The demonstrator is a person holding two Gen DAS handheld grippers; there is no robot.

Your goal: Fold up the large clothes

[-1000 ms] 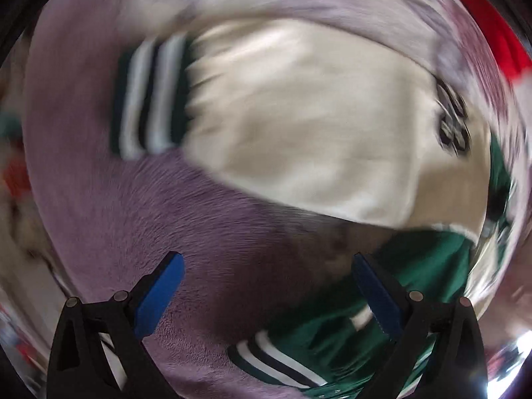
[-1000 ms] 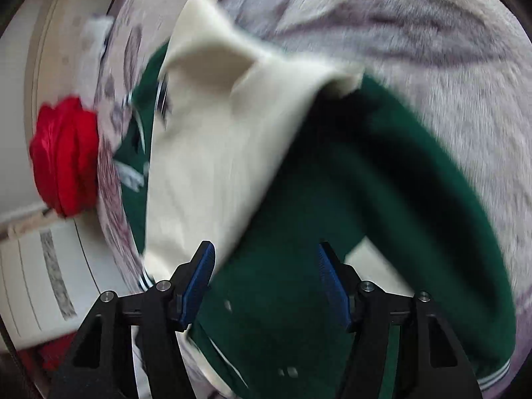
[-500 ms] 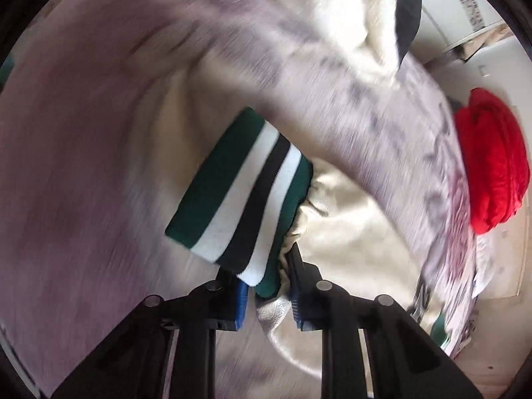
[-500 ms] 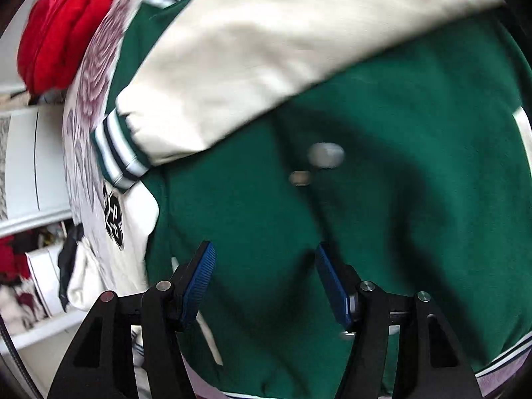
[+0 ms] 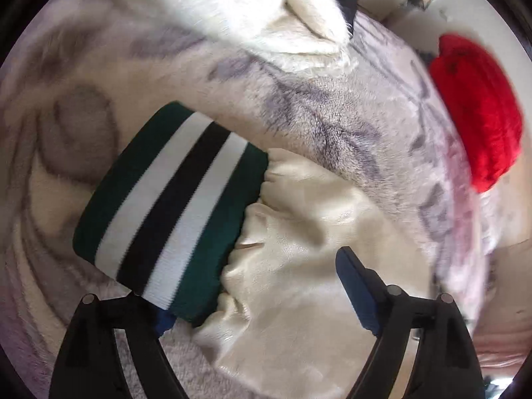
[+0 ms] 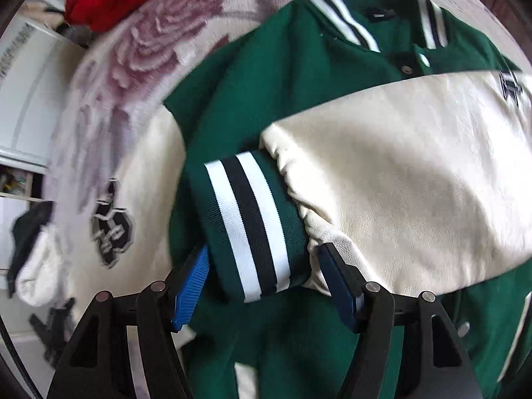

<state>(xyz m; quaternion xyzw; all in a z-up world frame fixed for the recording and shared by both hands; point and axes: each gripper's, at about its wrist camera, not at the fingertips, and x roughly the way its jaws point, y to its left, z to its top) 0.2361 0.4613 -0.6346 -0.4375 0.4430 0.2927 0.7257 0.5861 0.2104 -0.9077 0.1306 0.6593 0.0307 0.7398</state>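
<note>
A floral plush blanket (image 6: 109, 76) carries the green varsity jacket (image 6: 266, 76), lying collar toward 12 o'clock in the right wrist view with one cream sleeve (image 6: 415, 173) already crossed over its chest, so I judge the fold just begun: the other sleeve (image 5: 299, 266) lies out on the blanket, and the body is unfolded. The right gripper (image 6: 266, 282) stands wide astride that sleeve's striped cuff (image 6: 252, 222) without clamping it, while the left gripper (image 5: 256, 302), also wide, straddles the second striped cuff (image 5: 173, 212). The left gripper's 7 o'clock pad hides under that cuff, the jacket hem is cut off, and the red bundle (image 5: 478, 106) at 2 o'clock is unidentifiable.
</note>
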